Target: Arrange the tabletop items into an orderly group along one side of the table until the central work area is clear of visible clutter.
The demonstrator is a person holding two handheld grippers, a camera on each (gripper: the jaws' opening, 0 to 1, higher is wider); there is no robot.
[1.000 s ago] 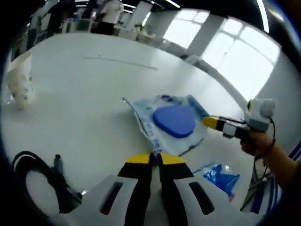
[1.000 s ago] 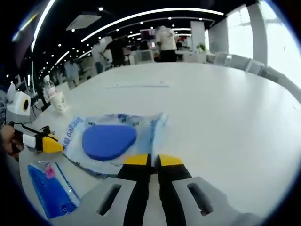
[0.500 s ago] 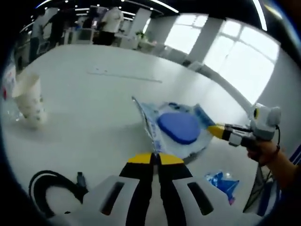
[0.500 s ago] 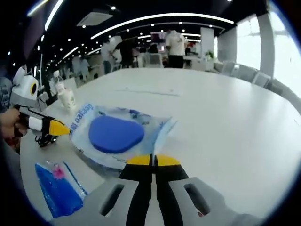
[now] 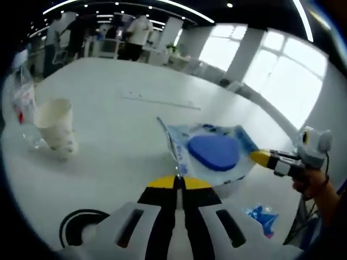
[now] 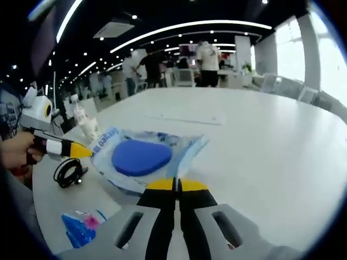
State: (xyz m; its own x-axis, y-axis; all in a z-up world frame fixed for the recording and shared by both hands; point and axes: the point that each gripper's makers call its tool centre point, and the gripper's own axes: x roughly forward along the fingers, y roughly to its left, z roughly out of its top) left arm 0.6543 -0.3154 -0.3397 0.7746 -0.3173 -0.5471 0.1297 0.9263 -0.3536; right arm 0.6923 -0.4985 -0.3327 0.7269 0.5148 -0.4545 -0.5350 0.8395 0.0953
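Both grippers pinch the bag (image 5: 211,154) (image 6: 143,158) — left gripper (image 5: 179,183) at one edge, right gripper (image 6: 176,185) opposite — held above the desk (image 5: 108,124); cup (image 5: 55,127) well left.

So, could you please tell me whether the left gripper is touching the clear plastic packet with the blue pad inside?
Touching. In the right gripper view, the left gripper pinches the clear plastic packet's edge; in the left gripper view its shut jaws meet the packet's corner.
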